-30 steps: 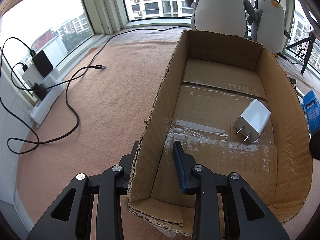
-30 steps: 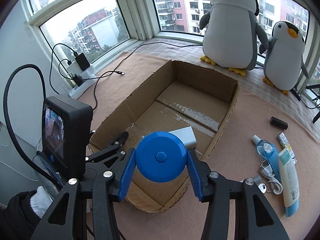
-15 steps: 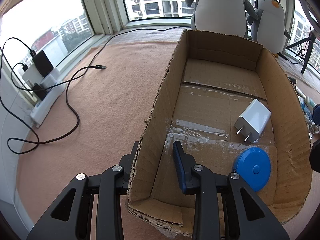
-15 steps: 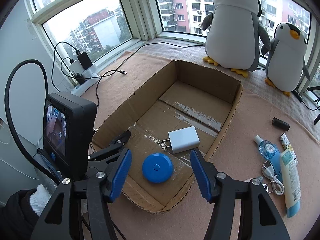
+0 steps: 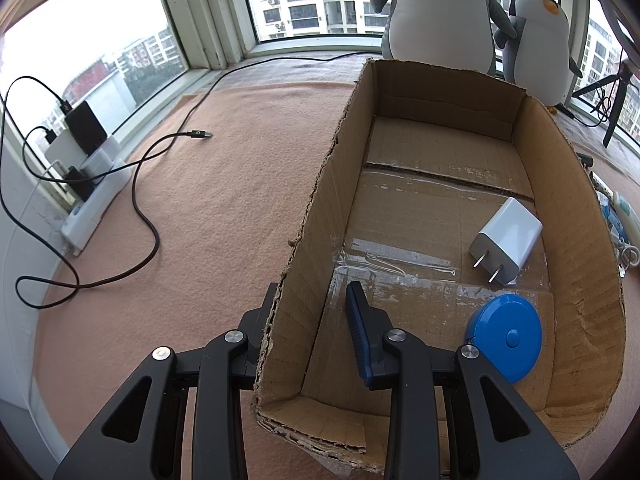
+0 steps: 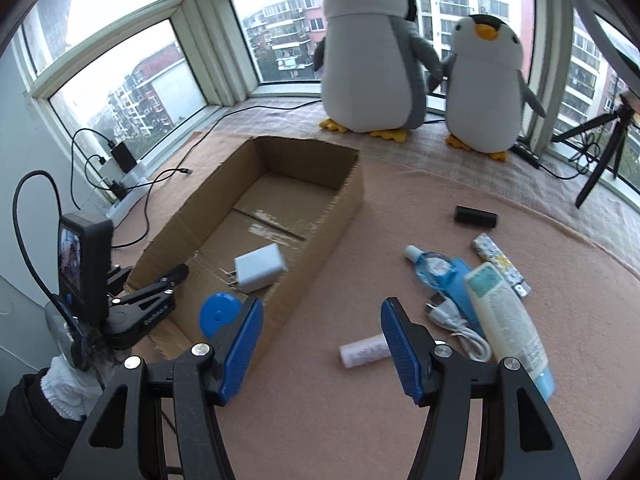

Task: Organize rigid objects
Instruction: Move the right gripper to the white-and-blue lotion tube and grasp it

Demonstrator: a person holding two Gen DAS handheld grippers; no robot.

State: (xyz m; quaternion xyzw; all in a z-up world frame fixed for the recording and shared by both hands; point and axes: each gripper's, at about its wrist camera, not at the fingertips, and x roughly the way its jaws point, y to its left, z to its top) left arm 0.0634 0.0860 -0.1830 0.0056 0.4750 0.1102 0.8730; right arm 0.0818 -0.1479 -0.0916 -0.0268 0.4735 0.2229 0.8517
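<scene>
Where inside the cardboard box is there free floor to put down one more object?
The far half of the cardboard box, between the back wall and the white charger, is bare. The near right corner is crowded: the blue tape measure lies close beside the charger.

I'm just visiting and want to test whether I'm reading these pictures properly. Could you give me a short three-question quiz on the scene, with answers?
1. True or false: the blue round tape measure lies inside the cardboard box.
2. Multiple choice: what is the left tool doing? A) holding the white charger plug B) straddling the box's side wall C) hanging free above the mat
3. Fill in: the right tool is open and holds ____.

Key: 1 true; 2 B; 3 nothing. The small white tube lies on the mat between its fingers, ungripped.
</scene>
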